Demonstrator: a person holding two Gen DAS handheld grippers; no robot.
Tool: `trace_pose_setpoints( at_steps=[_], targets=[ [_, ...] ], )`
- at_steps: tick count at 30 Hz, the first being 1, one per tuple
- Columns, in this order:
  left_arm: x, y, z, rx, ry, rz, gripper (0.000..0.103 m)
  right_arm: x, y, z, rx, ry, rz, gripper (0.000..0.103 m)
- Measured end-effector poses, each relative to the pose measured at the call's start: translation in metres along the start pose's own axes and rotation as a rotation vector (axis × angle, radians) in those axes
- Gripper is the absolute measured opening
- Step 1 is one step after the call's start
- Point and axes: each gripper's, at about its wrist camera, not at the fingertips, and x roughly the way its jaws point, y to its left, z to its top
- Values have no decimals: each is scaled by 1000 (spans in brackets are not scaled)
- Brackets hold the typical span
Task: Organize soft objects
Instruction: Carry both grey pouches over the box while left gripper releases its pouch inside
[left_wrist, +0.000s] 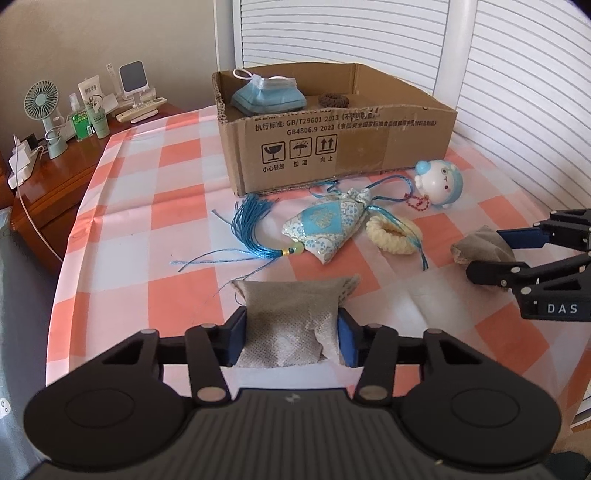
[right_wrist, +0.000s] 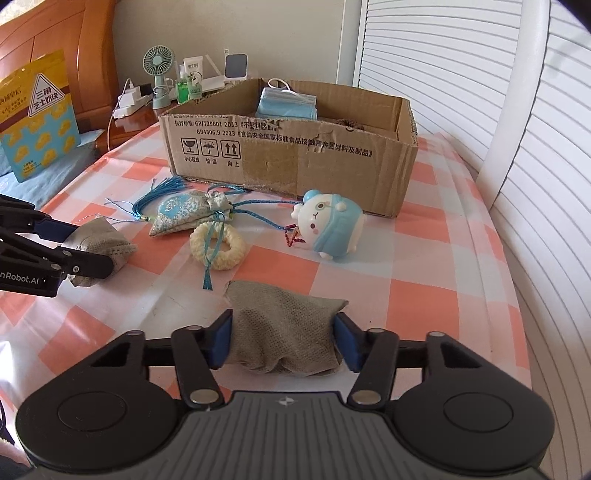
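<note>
Left wrist view: the left gripper (left_wrist: 291, 332) is clamped on a grey pouch (left_wrist: 291, 317) near the front edge of the checked cloth (left_wrist: 177, 184), its blue pads pressing the pouch's two sides. Beyond it, mid-cloth, lie a blue sachet (left_wrist: 321, 229) with a tassel (left_wrist: 251, 229), a cream ring (left_wrist: 393, 236) touching the sachet's cord, and a toy (left_wrist: 439, 182) nearer the right edge. The box (left_wrist: 332, 147) stands at the far edge, with a pad and masks (left_wrist: 269, 96) in its left corner and a brown scrunchie (left_wrist: 335, 99) beside them. At the right edge the right gripper (left_wrist: 491, 251) is closed on a second pouch (left_wrist: 484, 245).

Right wrist view: the right gripper (right_wrist: 282, 339) pinches the second pouch (right_wrist: 288, 325), which sags between the pads near the front edge. At the left edge the left gripper (right_wrist: 77, 247) grips the grey pouch (right_wrist: 101, 240). The sachet (right_wrist: 184, 214), ring (right_wrist: 218, 247) and toy (right_wrist: 328, 229) lie mid-cloth before the box (right_wrist: 295, 155), masks (right_wrist: 286, 103) inside. A fan (right_wrist: 159, 70) stands on the nightstand beyond the cloth's far left corner.
</note>
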Motion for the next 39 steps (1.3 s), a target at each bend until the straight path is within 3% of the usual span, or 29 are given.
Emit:
trace_pose_setpoints(
  at_steps=[12, 23, 30, 39],
  targets=[
    [-40, -2, 10, 71, -39, -38, 46, -28, 1, 2, -47, -32, 0, 52],
    [-67, -2, 47, 107, -131, -79, 46, -56, -5, 21, -86, -97, -4, 52],
    [-58, -4, 88, 154, -181, -55, 46, -60, -10, 34, -98, -120, 5, 52],
    [-12, -5, 152, 152, -203, -31, 46, -52, -16, 49, -102, -125, -1, 52]
  ],
)
